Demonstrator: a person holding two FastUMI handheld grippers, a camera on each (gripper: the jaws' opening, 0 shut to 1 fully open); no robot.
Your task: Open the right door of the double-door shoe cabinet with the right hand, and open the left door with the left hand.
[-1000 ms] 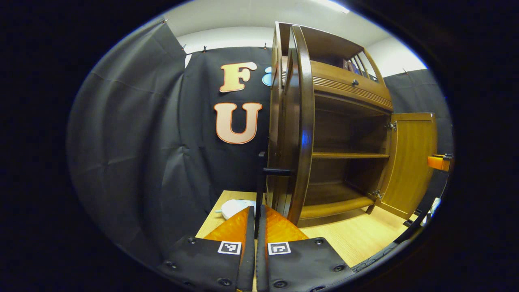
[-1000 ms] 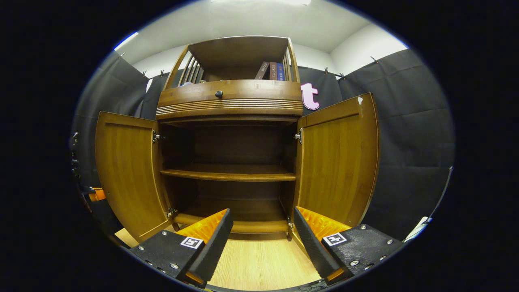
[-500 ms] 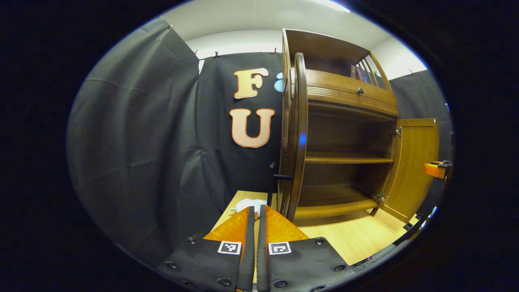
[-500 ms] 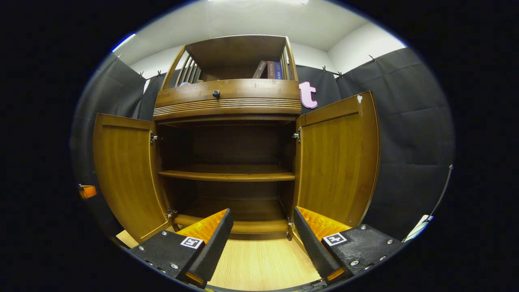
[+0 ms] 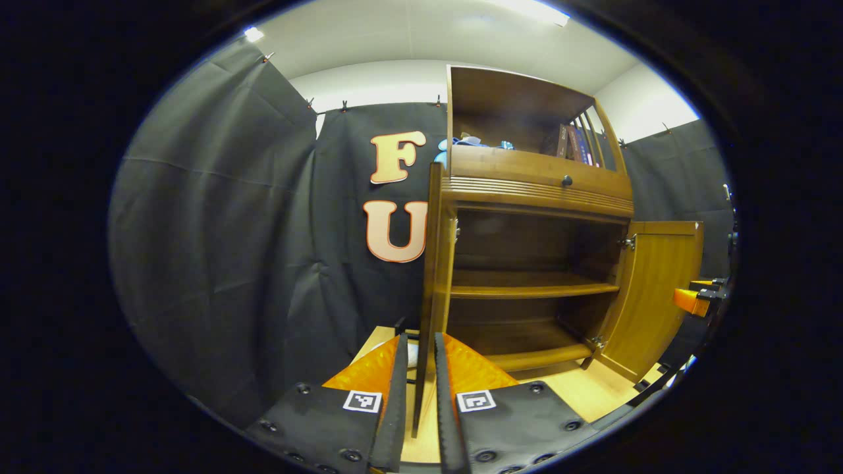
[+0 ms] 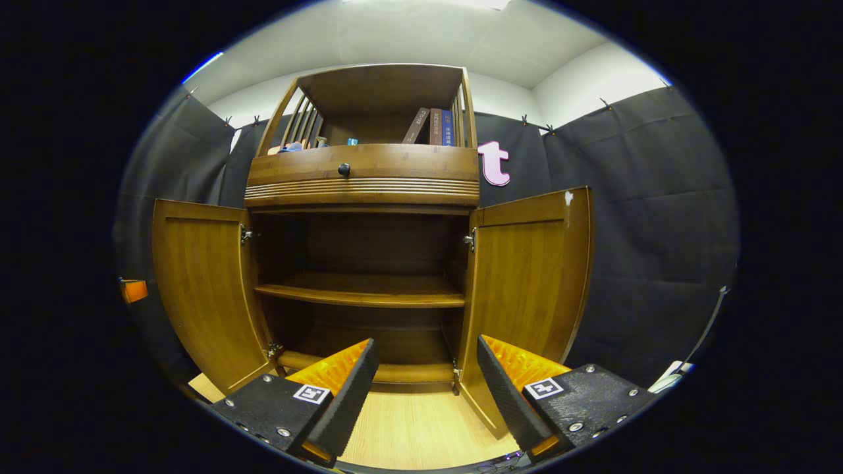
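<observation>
The wooden shoe cabinet (image 6: 362, 174) stands with both doors swung out. In the right gripper view the left door (image 6: 204, 289) and right door (image 6: 527, 289) flank the bare shelves. My right gripper (image 6: 427, 345) is open wide in front of the cabinet, touching nothing. In the left gripper view the left door (image 5: 433, 263) appears edge-on, and its lower edge lines up with the narrow gap of my left gripper (image 5: 419, 339). The fingers (image 5: 395, 388) are slightly apart and do not press on it. The right door (image 5: 658, 289) stands open, with the right gripper (image 5: 691, 299) beside it.
Books (image 6: 435, 126) and small items sit on the top shelf above a drawer with a black knob (image 6: 344, 169). A white object (image 5: 411, 355) lies on the wooden floor (image 6: 408, 428) behind the left door. Black cloth walls surround the cabinet.
My left gripper has drawn back from the left door's black handle and its fingers have parted a little; the door now looks edge-on. The right gripper's view shifted only slightly.
</observation>
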